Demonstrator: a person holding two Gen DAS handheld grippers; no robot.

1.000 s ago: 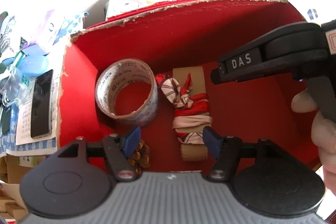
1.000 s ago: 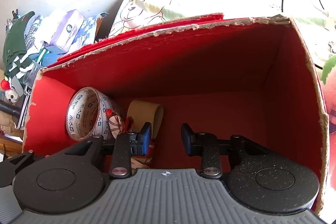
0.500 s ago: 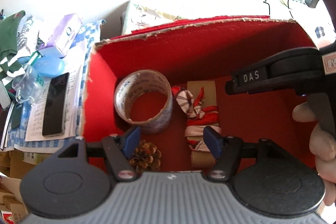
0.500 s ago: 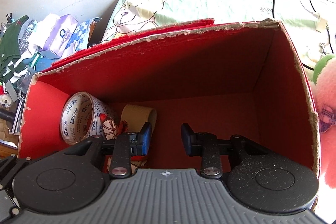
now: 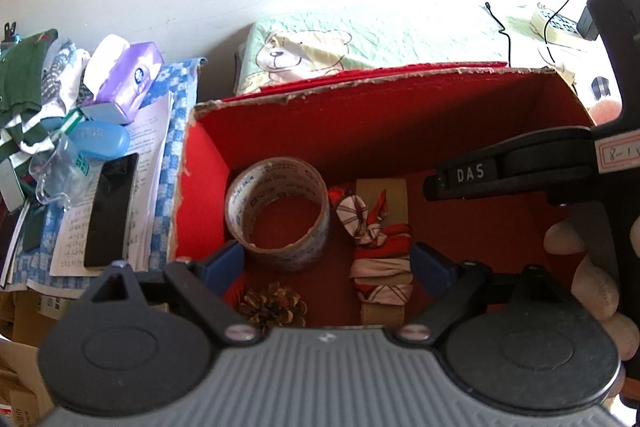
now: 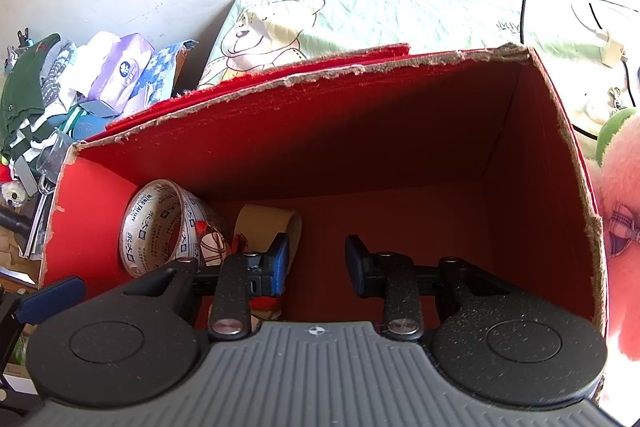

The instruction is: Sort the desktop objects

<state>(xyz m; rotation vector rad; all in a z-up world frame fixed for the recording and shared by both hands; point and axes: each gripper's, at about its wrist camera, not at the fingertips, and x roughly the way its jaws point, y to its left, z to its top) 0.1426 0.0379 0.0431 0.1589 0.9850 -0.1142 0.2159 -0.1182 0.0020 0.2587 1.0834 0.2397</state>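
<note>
An open red box holds a printed tape roll, a tan roll wrapped in a red-and-white scarf, and a pine cone on its floor. My left gripper hovers above them. Its jaws are opening and nothing is between the blue pads. My right gripper hangs inside the box, partly open and empty, to the right of the tape roll and the tan roll. It also appears side-on as the right gripper, held by a hand.
Left of the box are a black phone, a blue case, a clear cup and a purple tissue pack on papers. Behind it lie a bear-print cloth and cables. A pink plush toy stands at the right.
The left gripper has drawn up and back from the box, and its jaws have spread wider. The pine cone has come into full view on the floor. The right gripper has stayed put.
</note>
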